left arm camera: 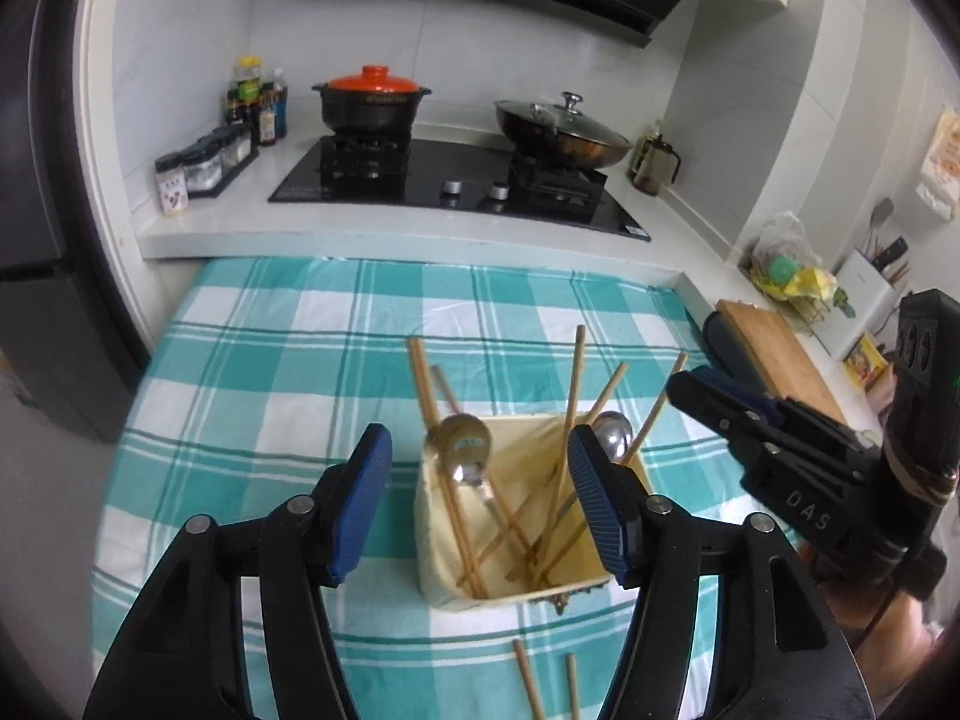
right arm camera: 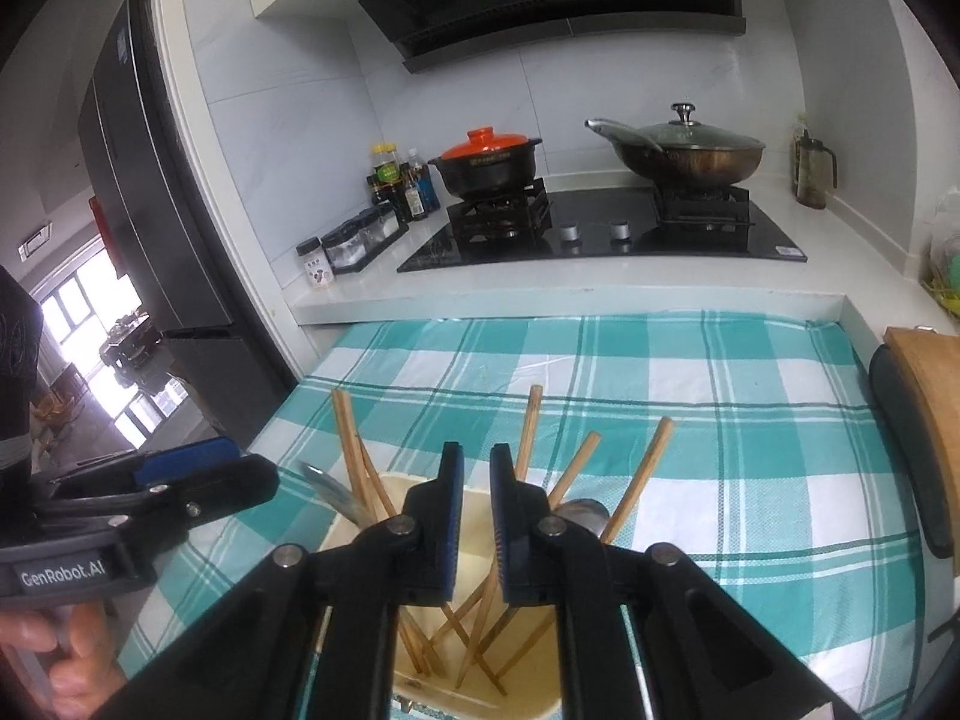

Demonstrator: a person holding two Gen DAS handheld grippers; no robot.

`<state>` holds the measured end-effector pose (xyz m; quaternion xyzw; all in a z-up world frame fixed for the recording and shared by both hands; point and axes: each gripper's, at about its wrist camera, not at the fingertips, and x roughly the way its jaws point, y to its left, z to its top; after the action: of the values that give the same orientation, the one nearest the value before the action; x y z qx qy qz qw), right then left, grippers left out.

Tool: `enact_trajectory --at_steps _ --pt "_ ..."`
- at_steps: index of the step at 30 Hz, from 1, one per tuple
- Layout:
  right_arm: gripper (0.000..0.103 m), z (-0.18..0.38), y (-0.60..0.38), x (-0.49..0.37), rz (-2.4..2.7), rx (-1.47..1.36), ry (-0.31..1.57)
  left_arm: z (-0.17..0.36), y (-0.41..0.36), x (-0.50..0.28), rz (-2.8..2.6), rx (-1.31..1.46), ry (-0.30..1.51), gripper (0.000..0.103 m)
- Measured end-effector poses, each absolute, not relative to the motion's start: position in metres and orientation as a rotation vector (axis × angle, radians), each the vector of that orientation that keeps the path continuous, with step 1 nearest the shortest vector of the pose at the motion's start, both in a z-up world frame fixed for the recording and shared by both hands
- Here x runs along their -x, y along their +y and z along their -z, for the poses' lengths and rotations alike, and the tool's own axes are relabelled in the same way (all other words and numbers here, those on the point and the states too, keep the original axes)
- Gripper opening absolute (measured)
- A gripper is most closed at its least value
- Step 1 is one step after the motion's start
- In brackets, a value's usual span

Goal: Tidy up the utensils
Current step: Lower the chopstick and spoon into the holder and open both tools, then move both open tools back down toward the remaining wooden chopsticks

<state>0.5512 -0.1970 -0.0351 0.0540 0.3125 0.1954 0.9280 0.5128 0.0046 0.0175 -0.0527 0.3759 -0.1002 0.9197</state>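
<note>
Both wrist views angled down, close (sharing holder (left arm camera: 516, 540)).

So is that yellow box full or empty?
Partly full. The yellow box stands upright, holding several chopsticks and two spoons leaning inside. Two more chopsticks lie outside on the cloth.

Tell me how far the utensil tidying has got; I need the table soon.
Mostly done: several wooden chopsticks and two metal spoons stand in the cream square holder. In hand: nothing; the left gripper is open around the holder, and the right gripper, jaws slightly apart, holds nothing. Left: two wooden chopsticks lie on the teal checked cloth in front of the holder.
</note>
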Motion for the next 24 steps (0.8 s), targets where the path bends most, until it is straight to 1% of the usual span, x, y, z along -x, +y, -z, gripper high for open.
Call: enact_trajectory --at_steps 1,2,4,6,7,9,13,18,24 --pt "0.032 0.027 -0.200 -0.541 -0.394 -0.101 0.626 -0.025 0.009 -0.500 0.204 0.089 0.766 0.069" --pt "0.043 0.018 -0.203 -0.531 -0.385 -0.089 0.610 -0.031 0.013 -0.487 0.204 0.071 0.761 0.072" --pt "0.044 0.002 -0.209 -0.504 -0.379 -0.051 0.579 -0.040 0.022 -0.459 0.212 0.031 0.753 0.075" --pt "0.044 -0.009 -0.215 -0.476 -0.370 0.011 0.565 -0.044 0.030 -0.428 0.217 -0.010 0.749 0.081" --pt "0.044 -0.013 -0.219 -0.461 -0.358 0.042 0.561 -0.043 0.033 -0.412 0.220 -0.030 0.747 0.083" --pt "0.044 -0.018 -0.226 -0.430 -0.352 0.084 0.560 -0.035 0.038 -0.381 0.234 -0.064 0.752 0.086" --pt "0.044 -0.013 -0.241 -0.368 -0.338 0.126 0.572 -0.002 0.045 -0.322 0.259 -0.064 0.783 0.088" --pt "0.044 0.019 -0.249 -0.293 -0.317 0.161 0.575 0.055 0.040 -0.268 0.235 -0.014 0.815 0.088" --pt "0.044 0.096 -0.241 -0.229 -0.269 0.099 0.607 0.105 0.020 -0.239 0.164 0.073 0.841 0.088"
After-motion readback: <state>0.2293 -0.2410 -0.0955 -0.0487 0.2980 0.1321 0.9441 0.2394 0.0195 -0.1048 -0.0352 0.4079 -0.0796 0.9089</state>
